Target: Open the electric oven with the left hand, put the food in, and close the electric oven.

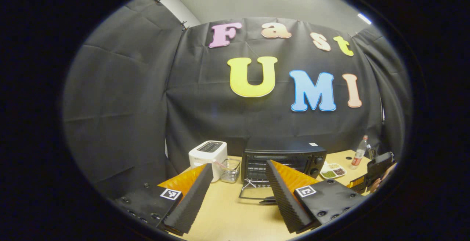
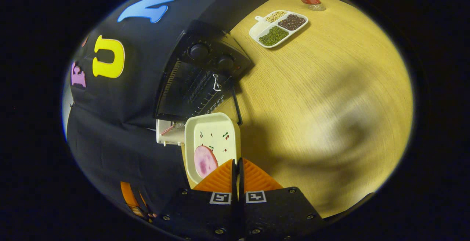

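At the bottom of the right gripper view, the right gripper pinches the rim of a white tray carrying a pink food slice. In the left gripper view's lower middle, the left gripper is spread, facing the oven, its door down.

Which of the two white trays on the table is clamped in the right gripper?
The cherry-patterned tray carrying the pink food slice, pinched at its rim by the right gripper. The divided tray of beans lies untouched beyond the oven.

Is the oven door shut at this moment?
No, in the left gripper view the oven door hangs open, lowered flat toward the table.
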Action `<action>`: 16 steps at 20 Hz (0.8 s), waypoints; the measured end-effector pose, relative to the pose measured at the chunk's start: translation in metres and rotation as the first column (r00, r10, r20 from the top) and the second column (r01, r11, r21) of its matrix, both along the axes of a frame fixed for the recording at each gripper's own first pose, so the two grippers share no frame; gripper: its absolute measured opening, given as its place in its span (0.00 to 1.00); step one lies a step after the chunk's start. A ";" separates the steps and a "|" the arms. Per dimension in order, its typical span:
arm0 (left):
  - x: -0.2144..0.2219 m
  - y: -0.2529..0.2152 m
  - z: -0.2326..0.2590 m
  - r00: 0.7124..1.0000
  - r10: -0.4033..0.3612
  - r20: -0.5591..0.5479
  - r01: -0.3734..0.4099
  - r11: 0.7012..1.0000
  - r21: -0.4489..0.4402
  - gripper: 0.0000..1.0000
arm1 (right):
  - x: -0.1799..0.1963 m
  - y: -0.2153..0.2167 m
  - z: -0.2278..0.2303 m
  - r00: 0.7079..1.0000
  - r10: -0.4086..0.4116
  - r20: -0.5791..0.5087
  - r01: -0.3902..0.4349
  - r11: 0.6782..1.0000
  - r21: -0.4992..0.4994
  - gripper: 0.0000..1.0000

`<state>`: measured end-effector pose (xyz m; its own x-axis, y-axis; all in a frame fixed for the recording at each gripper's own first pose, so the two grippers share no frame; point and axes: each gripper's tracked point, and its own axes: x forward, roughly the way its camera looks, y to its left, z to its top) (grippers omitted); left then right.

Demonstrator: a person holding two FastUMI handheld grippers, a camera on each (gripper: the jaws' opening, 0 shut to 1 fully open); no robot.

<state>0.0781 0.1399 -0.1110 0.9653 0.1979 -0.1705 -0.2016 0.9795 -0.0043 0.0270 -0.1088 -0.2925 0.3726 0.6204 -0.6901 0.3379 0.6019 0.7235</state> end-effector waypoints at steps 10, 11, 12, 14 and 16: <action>0.030 0.047 -0.007 1.000 -0.003 -0.002 0.003 1.000 0.017 0.91 | 0.013 -0.018 0.011 0.971 -0.239 -0.012 0.239 0.970 0.043 0.00; 0.033 0.053 -0.007 1.000 0.001 -0.001 -0.001 1.000 0.016 0.91 | 0.013 -0.018 0.010 0.965 -0.262 -0.015 0.263 0.963 0.056 0.00; 0.034 0.060 -0.008 1.000 0.009 -0.004 -0.009 1.000 0.016 0.91 | 0.013 -0.017 0.009 0.959 -0.283 -0.025 0.284 0.956 0.067 0.00; 0.034 0.073 -0.010 1.000 0.025 -0.008 -0.025 1.000 0.014 0.91 | 0.014 -0.006 0.007 0.945 -0.324 -0.043 0.326 0.942 0.078 0.00; 0.033 0.086 -0.012 0.999 0.041 -0.012 -0.041 0.999 0.023 0.92 | 0.016 0.000 0.007 0.928 -0.371 -0.034 0.373 0.925 0.075 0.00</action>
<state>0.1107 0.2260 -0.1227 0.9542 0.2410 -0.1775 -0.2412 0.9702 0.0207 0.0428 -0.1085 -0.2857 0.5742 0.4927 -0.6539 0.5407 0.3716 0.7547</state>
